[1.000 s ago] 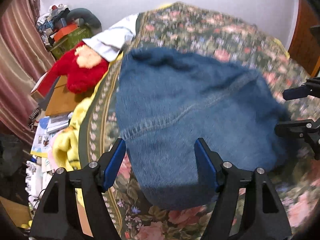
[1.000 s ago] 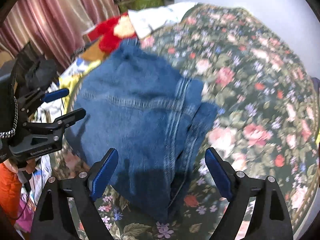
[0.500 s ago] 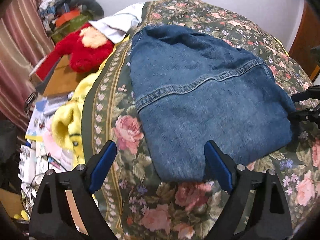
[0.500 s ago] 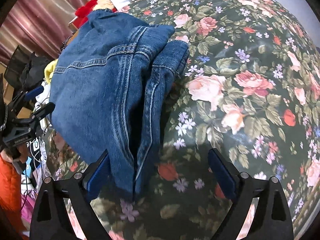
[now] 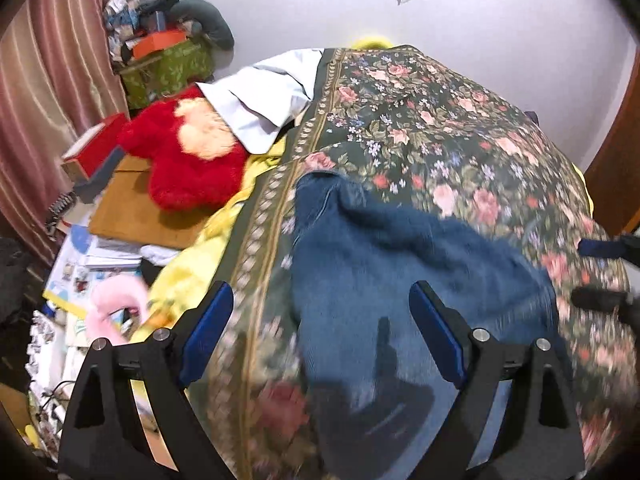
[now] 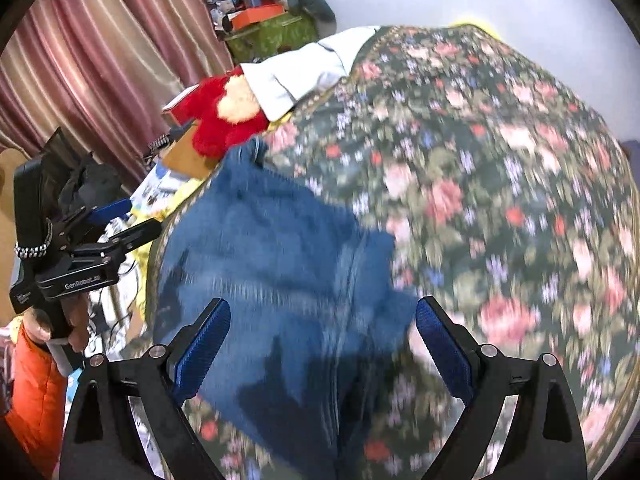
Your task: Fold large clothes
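Observation:
A folded blue denim garment (image 5: 400,280) lies on the floral bedspread (image 5: 440,132) near the bed's left edge; it also shows in the right wrist view (image 6: 272,264). My left gripper (image 5: 320,332) is open and empty, raised above the garment's near left part. My right gripper (image 6: 324,344) is open and empty, raised above the garment's near right edge. The left gripper shows at the left of the right wrist view (image 6: 120,220), and the right gripper's fingers (image 5: 600,248) show at the right edge of the left wrist view. Both views are motion-blurred.
A red plush toy (image 5: 188,160) and a pale blue shirt (image 5: 264,96) lie at the bed's far left. Yellow bedding (image 5: 192,264), books and clutter fill the floor on the left. A curtain (image 5: 48,100) hangs at left; a white wall (image 5: 480,20) stands behind the bed.
Both grippers have pulled up and back from the denim garment, so it sits lower and smaller in both views. The garment stays folded on the bed. Both grippers remain open.

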### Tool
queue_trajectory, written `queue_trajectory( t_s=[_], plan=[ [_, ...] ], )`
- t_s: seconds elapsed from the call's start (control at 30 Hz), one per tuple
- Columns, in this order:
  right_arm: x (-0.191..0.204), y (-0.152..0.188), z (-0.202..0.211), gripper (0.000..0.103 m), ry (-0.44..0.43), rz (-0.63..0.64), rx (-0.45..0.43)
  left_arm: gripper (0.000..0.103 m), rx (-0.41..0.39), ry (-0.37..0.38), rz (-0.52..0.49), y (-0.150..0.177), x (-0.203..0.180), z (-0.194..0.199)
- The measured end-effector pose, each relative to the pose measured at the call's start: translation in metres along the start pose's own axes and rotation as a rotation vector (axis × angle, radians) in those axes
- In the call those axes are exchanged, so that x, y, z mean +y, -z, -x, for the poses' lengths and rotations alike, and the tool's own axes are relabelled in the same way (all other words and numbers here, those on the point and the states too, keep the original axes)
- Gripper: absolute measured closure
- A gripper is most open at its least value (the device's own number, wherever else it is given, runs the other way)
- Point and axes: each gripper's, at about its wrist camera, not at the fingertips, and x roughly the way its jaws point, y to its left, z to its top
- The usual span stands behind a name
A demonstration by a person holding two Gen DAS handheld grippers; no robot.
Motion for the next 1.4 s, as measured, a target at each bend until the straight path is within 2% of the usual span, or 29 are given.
queue_trajectory(
  t_s=[0.17, 0.3, 0.33, 0.43, 0.5, 0.6, 0.7, 0.8, 0.97, 1.2, 1.4],
  plan=[
    [0.005, -0.024, -0.044, 0.01, 0.01, 0.013, 0.044, 0.013, 0.078, 0.001, 0.049, -0.022, -0.004, -0.058],
    [-0.008, -0.028, -0.083, 0.01, 0.067, 0.025, 0.091, 0.012, 0.108, -0.007, 0.104, -0.024, 0.001, -0.089],
    [-0.018, -0.028, -0.094, 0.01, 0.087, -0.004, 0.111, 0.012, 0.109, 0.002, 0.117, -0.023, 0.003, -0.093],
    [-0.051, -0.026, -0.109, 0.011, 0.07, -0.114, 0.132, 0.009, 0.104, -0.001, 0.123, -0.02, 0.005, -0.096],
    [-0.07, -0.024, -0.113, 0.011, 0.124, -0.166, 0.127, 0.007, 0.105, -0.006, 0.112, -0.021, 0.004, -0.098],
    [-0.095, -0.016, -0.114, 0.011, 0.079, -0.258, 0.136, 0.005, 0.112, -0.029, 0.096, -0.022, 0.001, -0.098],
    [-0.095, -0.012, -0.101, 0.011, 0.059, -0.28, 0.123, 0.008, 0.104, -0.074, 0.082, -0.024, -0.004, -0.088],
    [-0.083, -0.012, -0.077, 0.011, 0.078, -0.24, 0.082, 0.012, 0.092, -0.084, 0.039, -0.022, -0.012, -0.066],
    [-0.054, -0.013, -0.008, 0.011, 0.096, -0.15, -0.069, 0.012, -0.003, -0.039, 0.023, -0.015, -0.024, -0.002],
    [-0.006, 0.0, 0.117, 0.011, 0.057, -0.089, -0.35, 0.012, -0.275, -0.017, -0.01, -0.01, -0.043, 0.136],
    [0.037, 0.035, 0.218, 0.011, 0.054, -0.03, -0.59, 0.012, -0.485, 0.038, -0.022, 0.014, -0.064, 0.238]
  ],
)
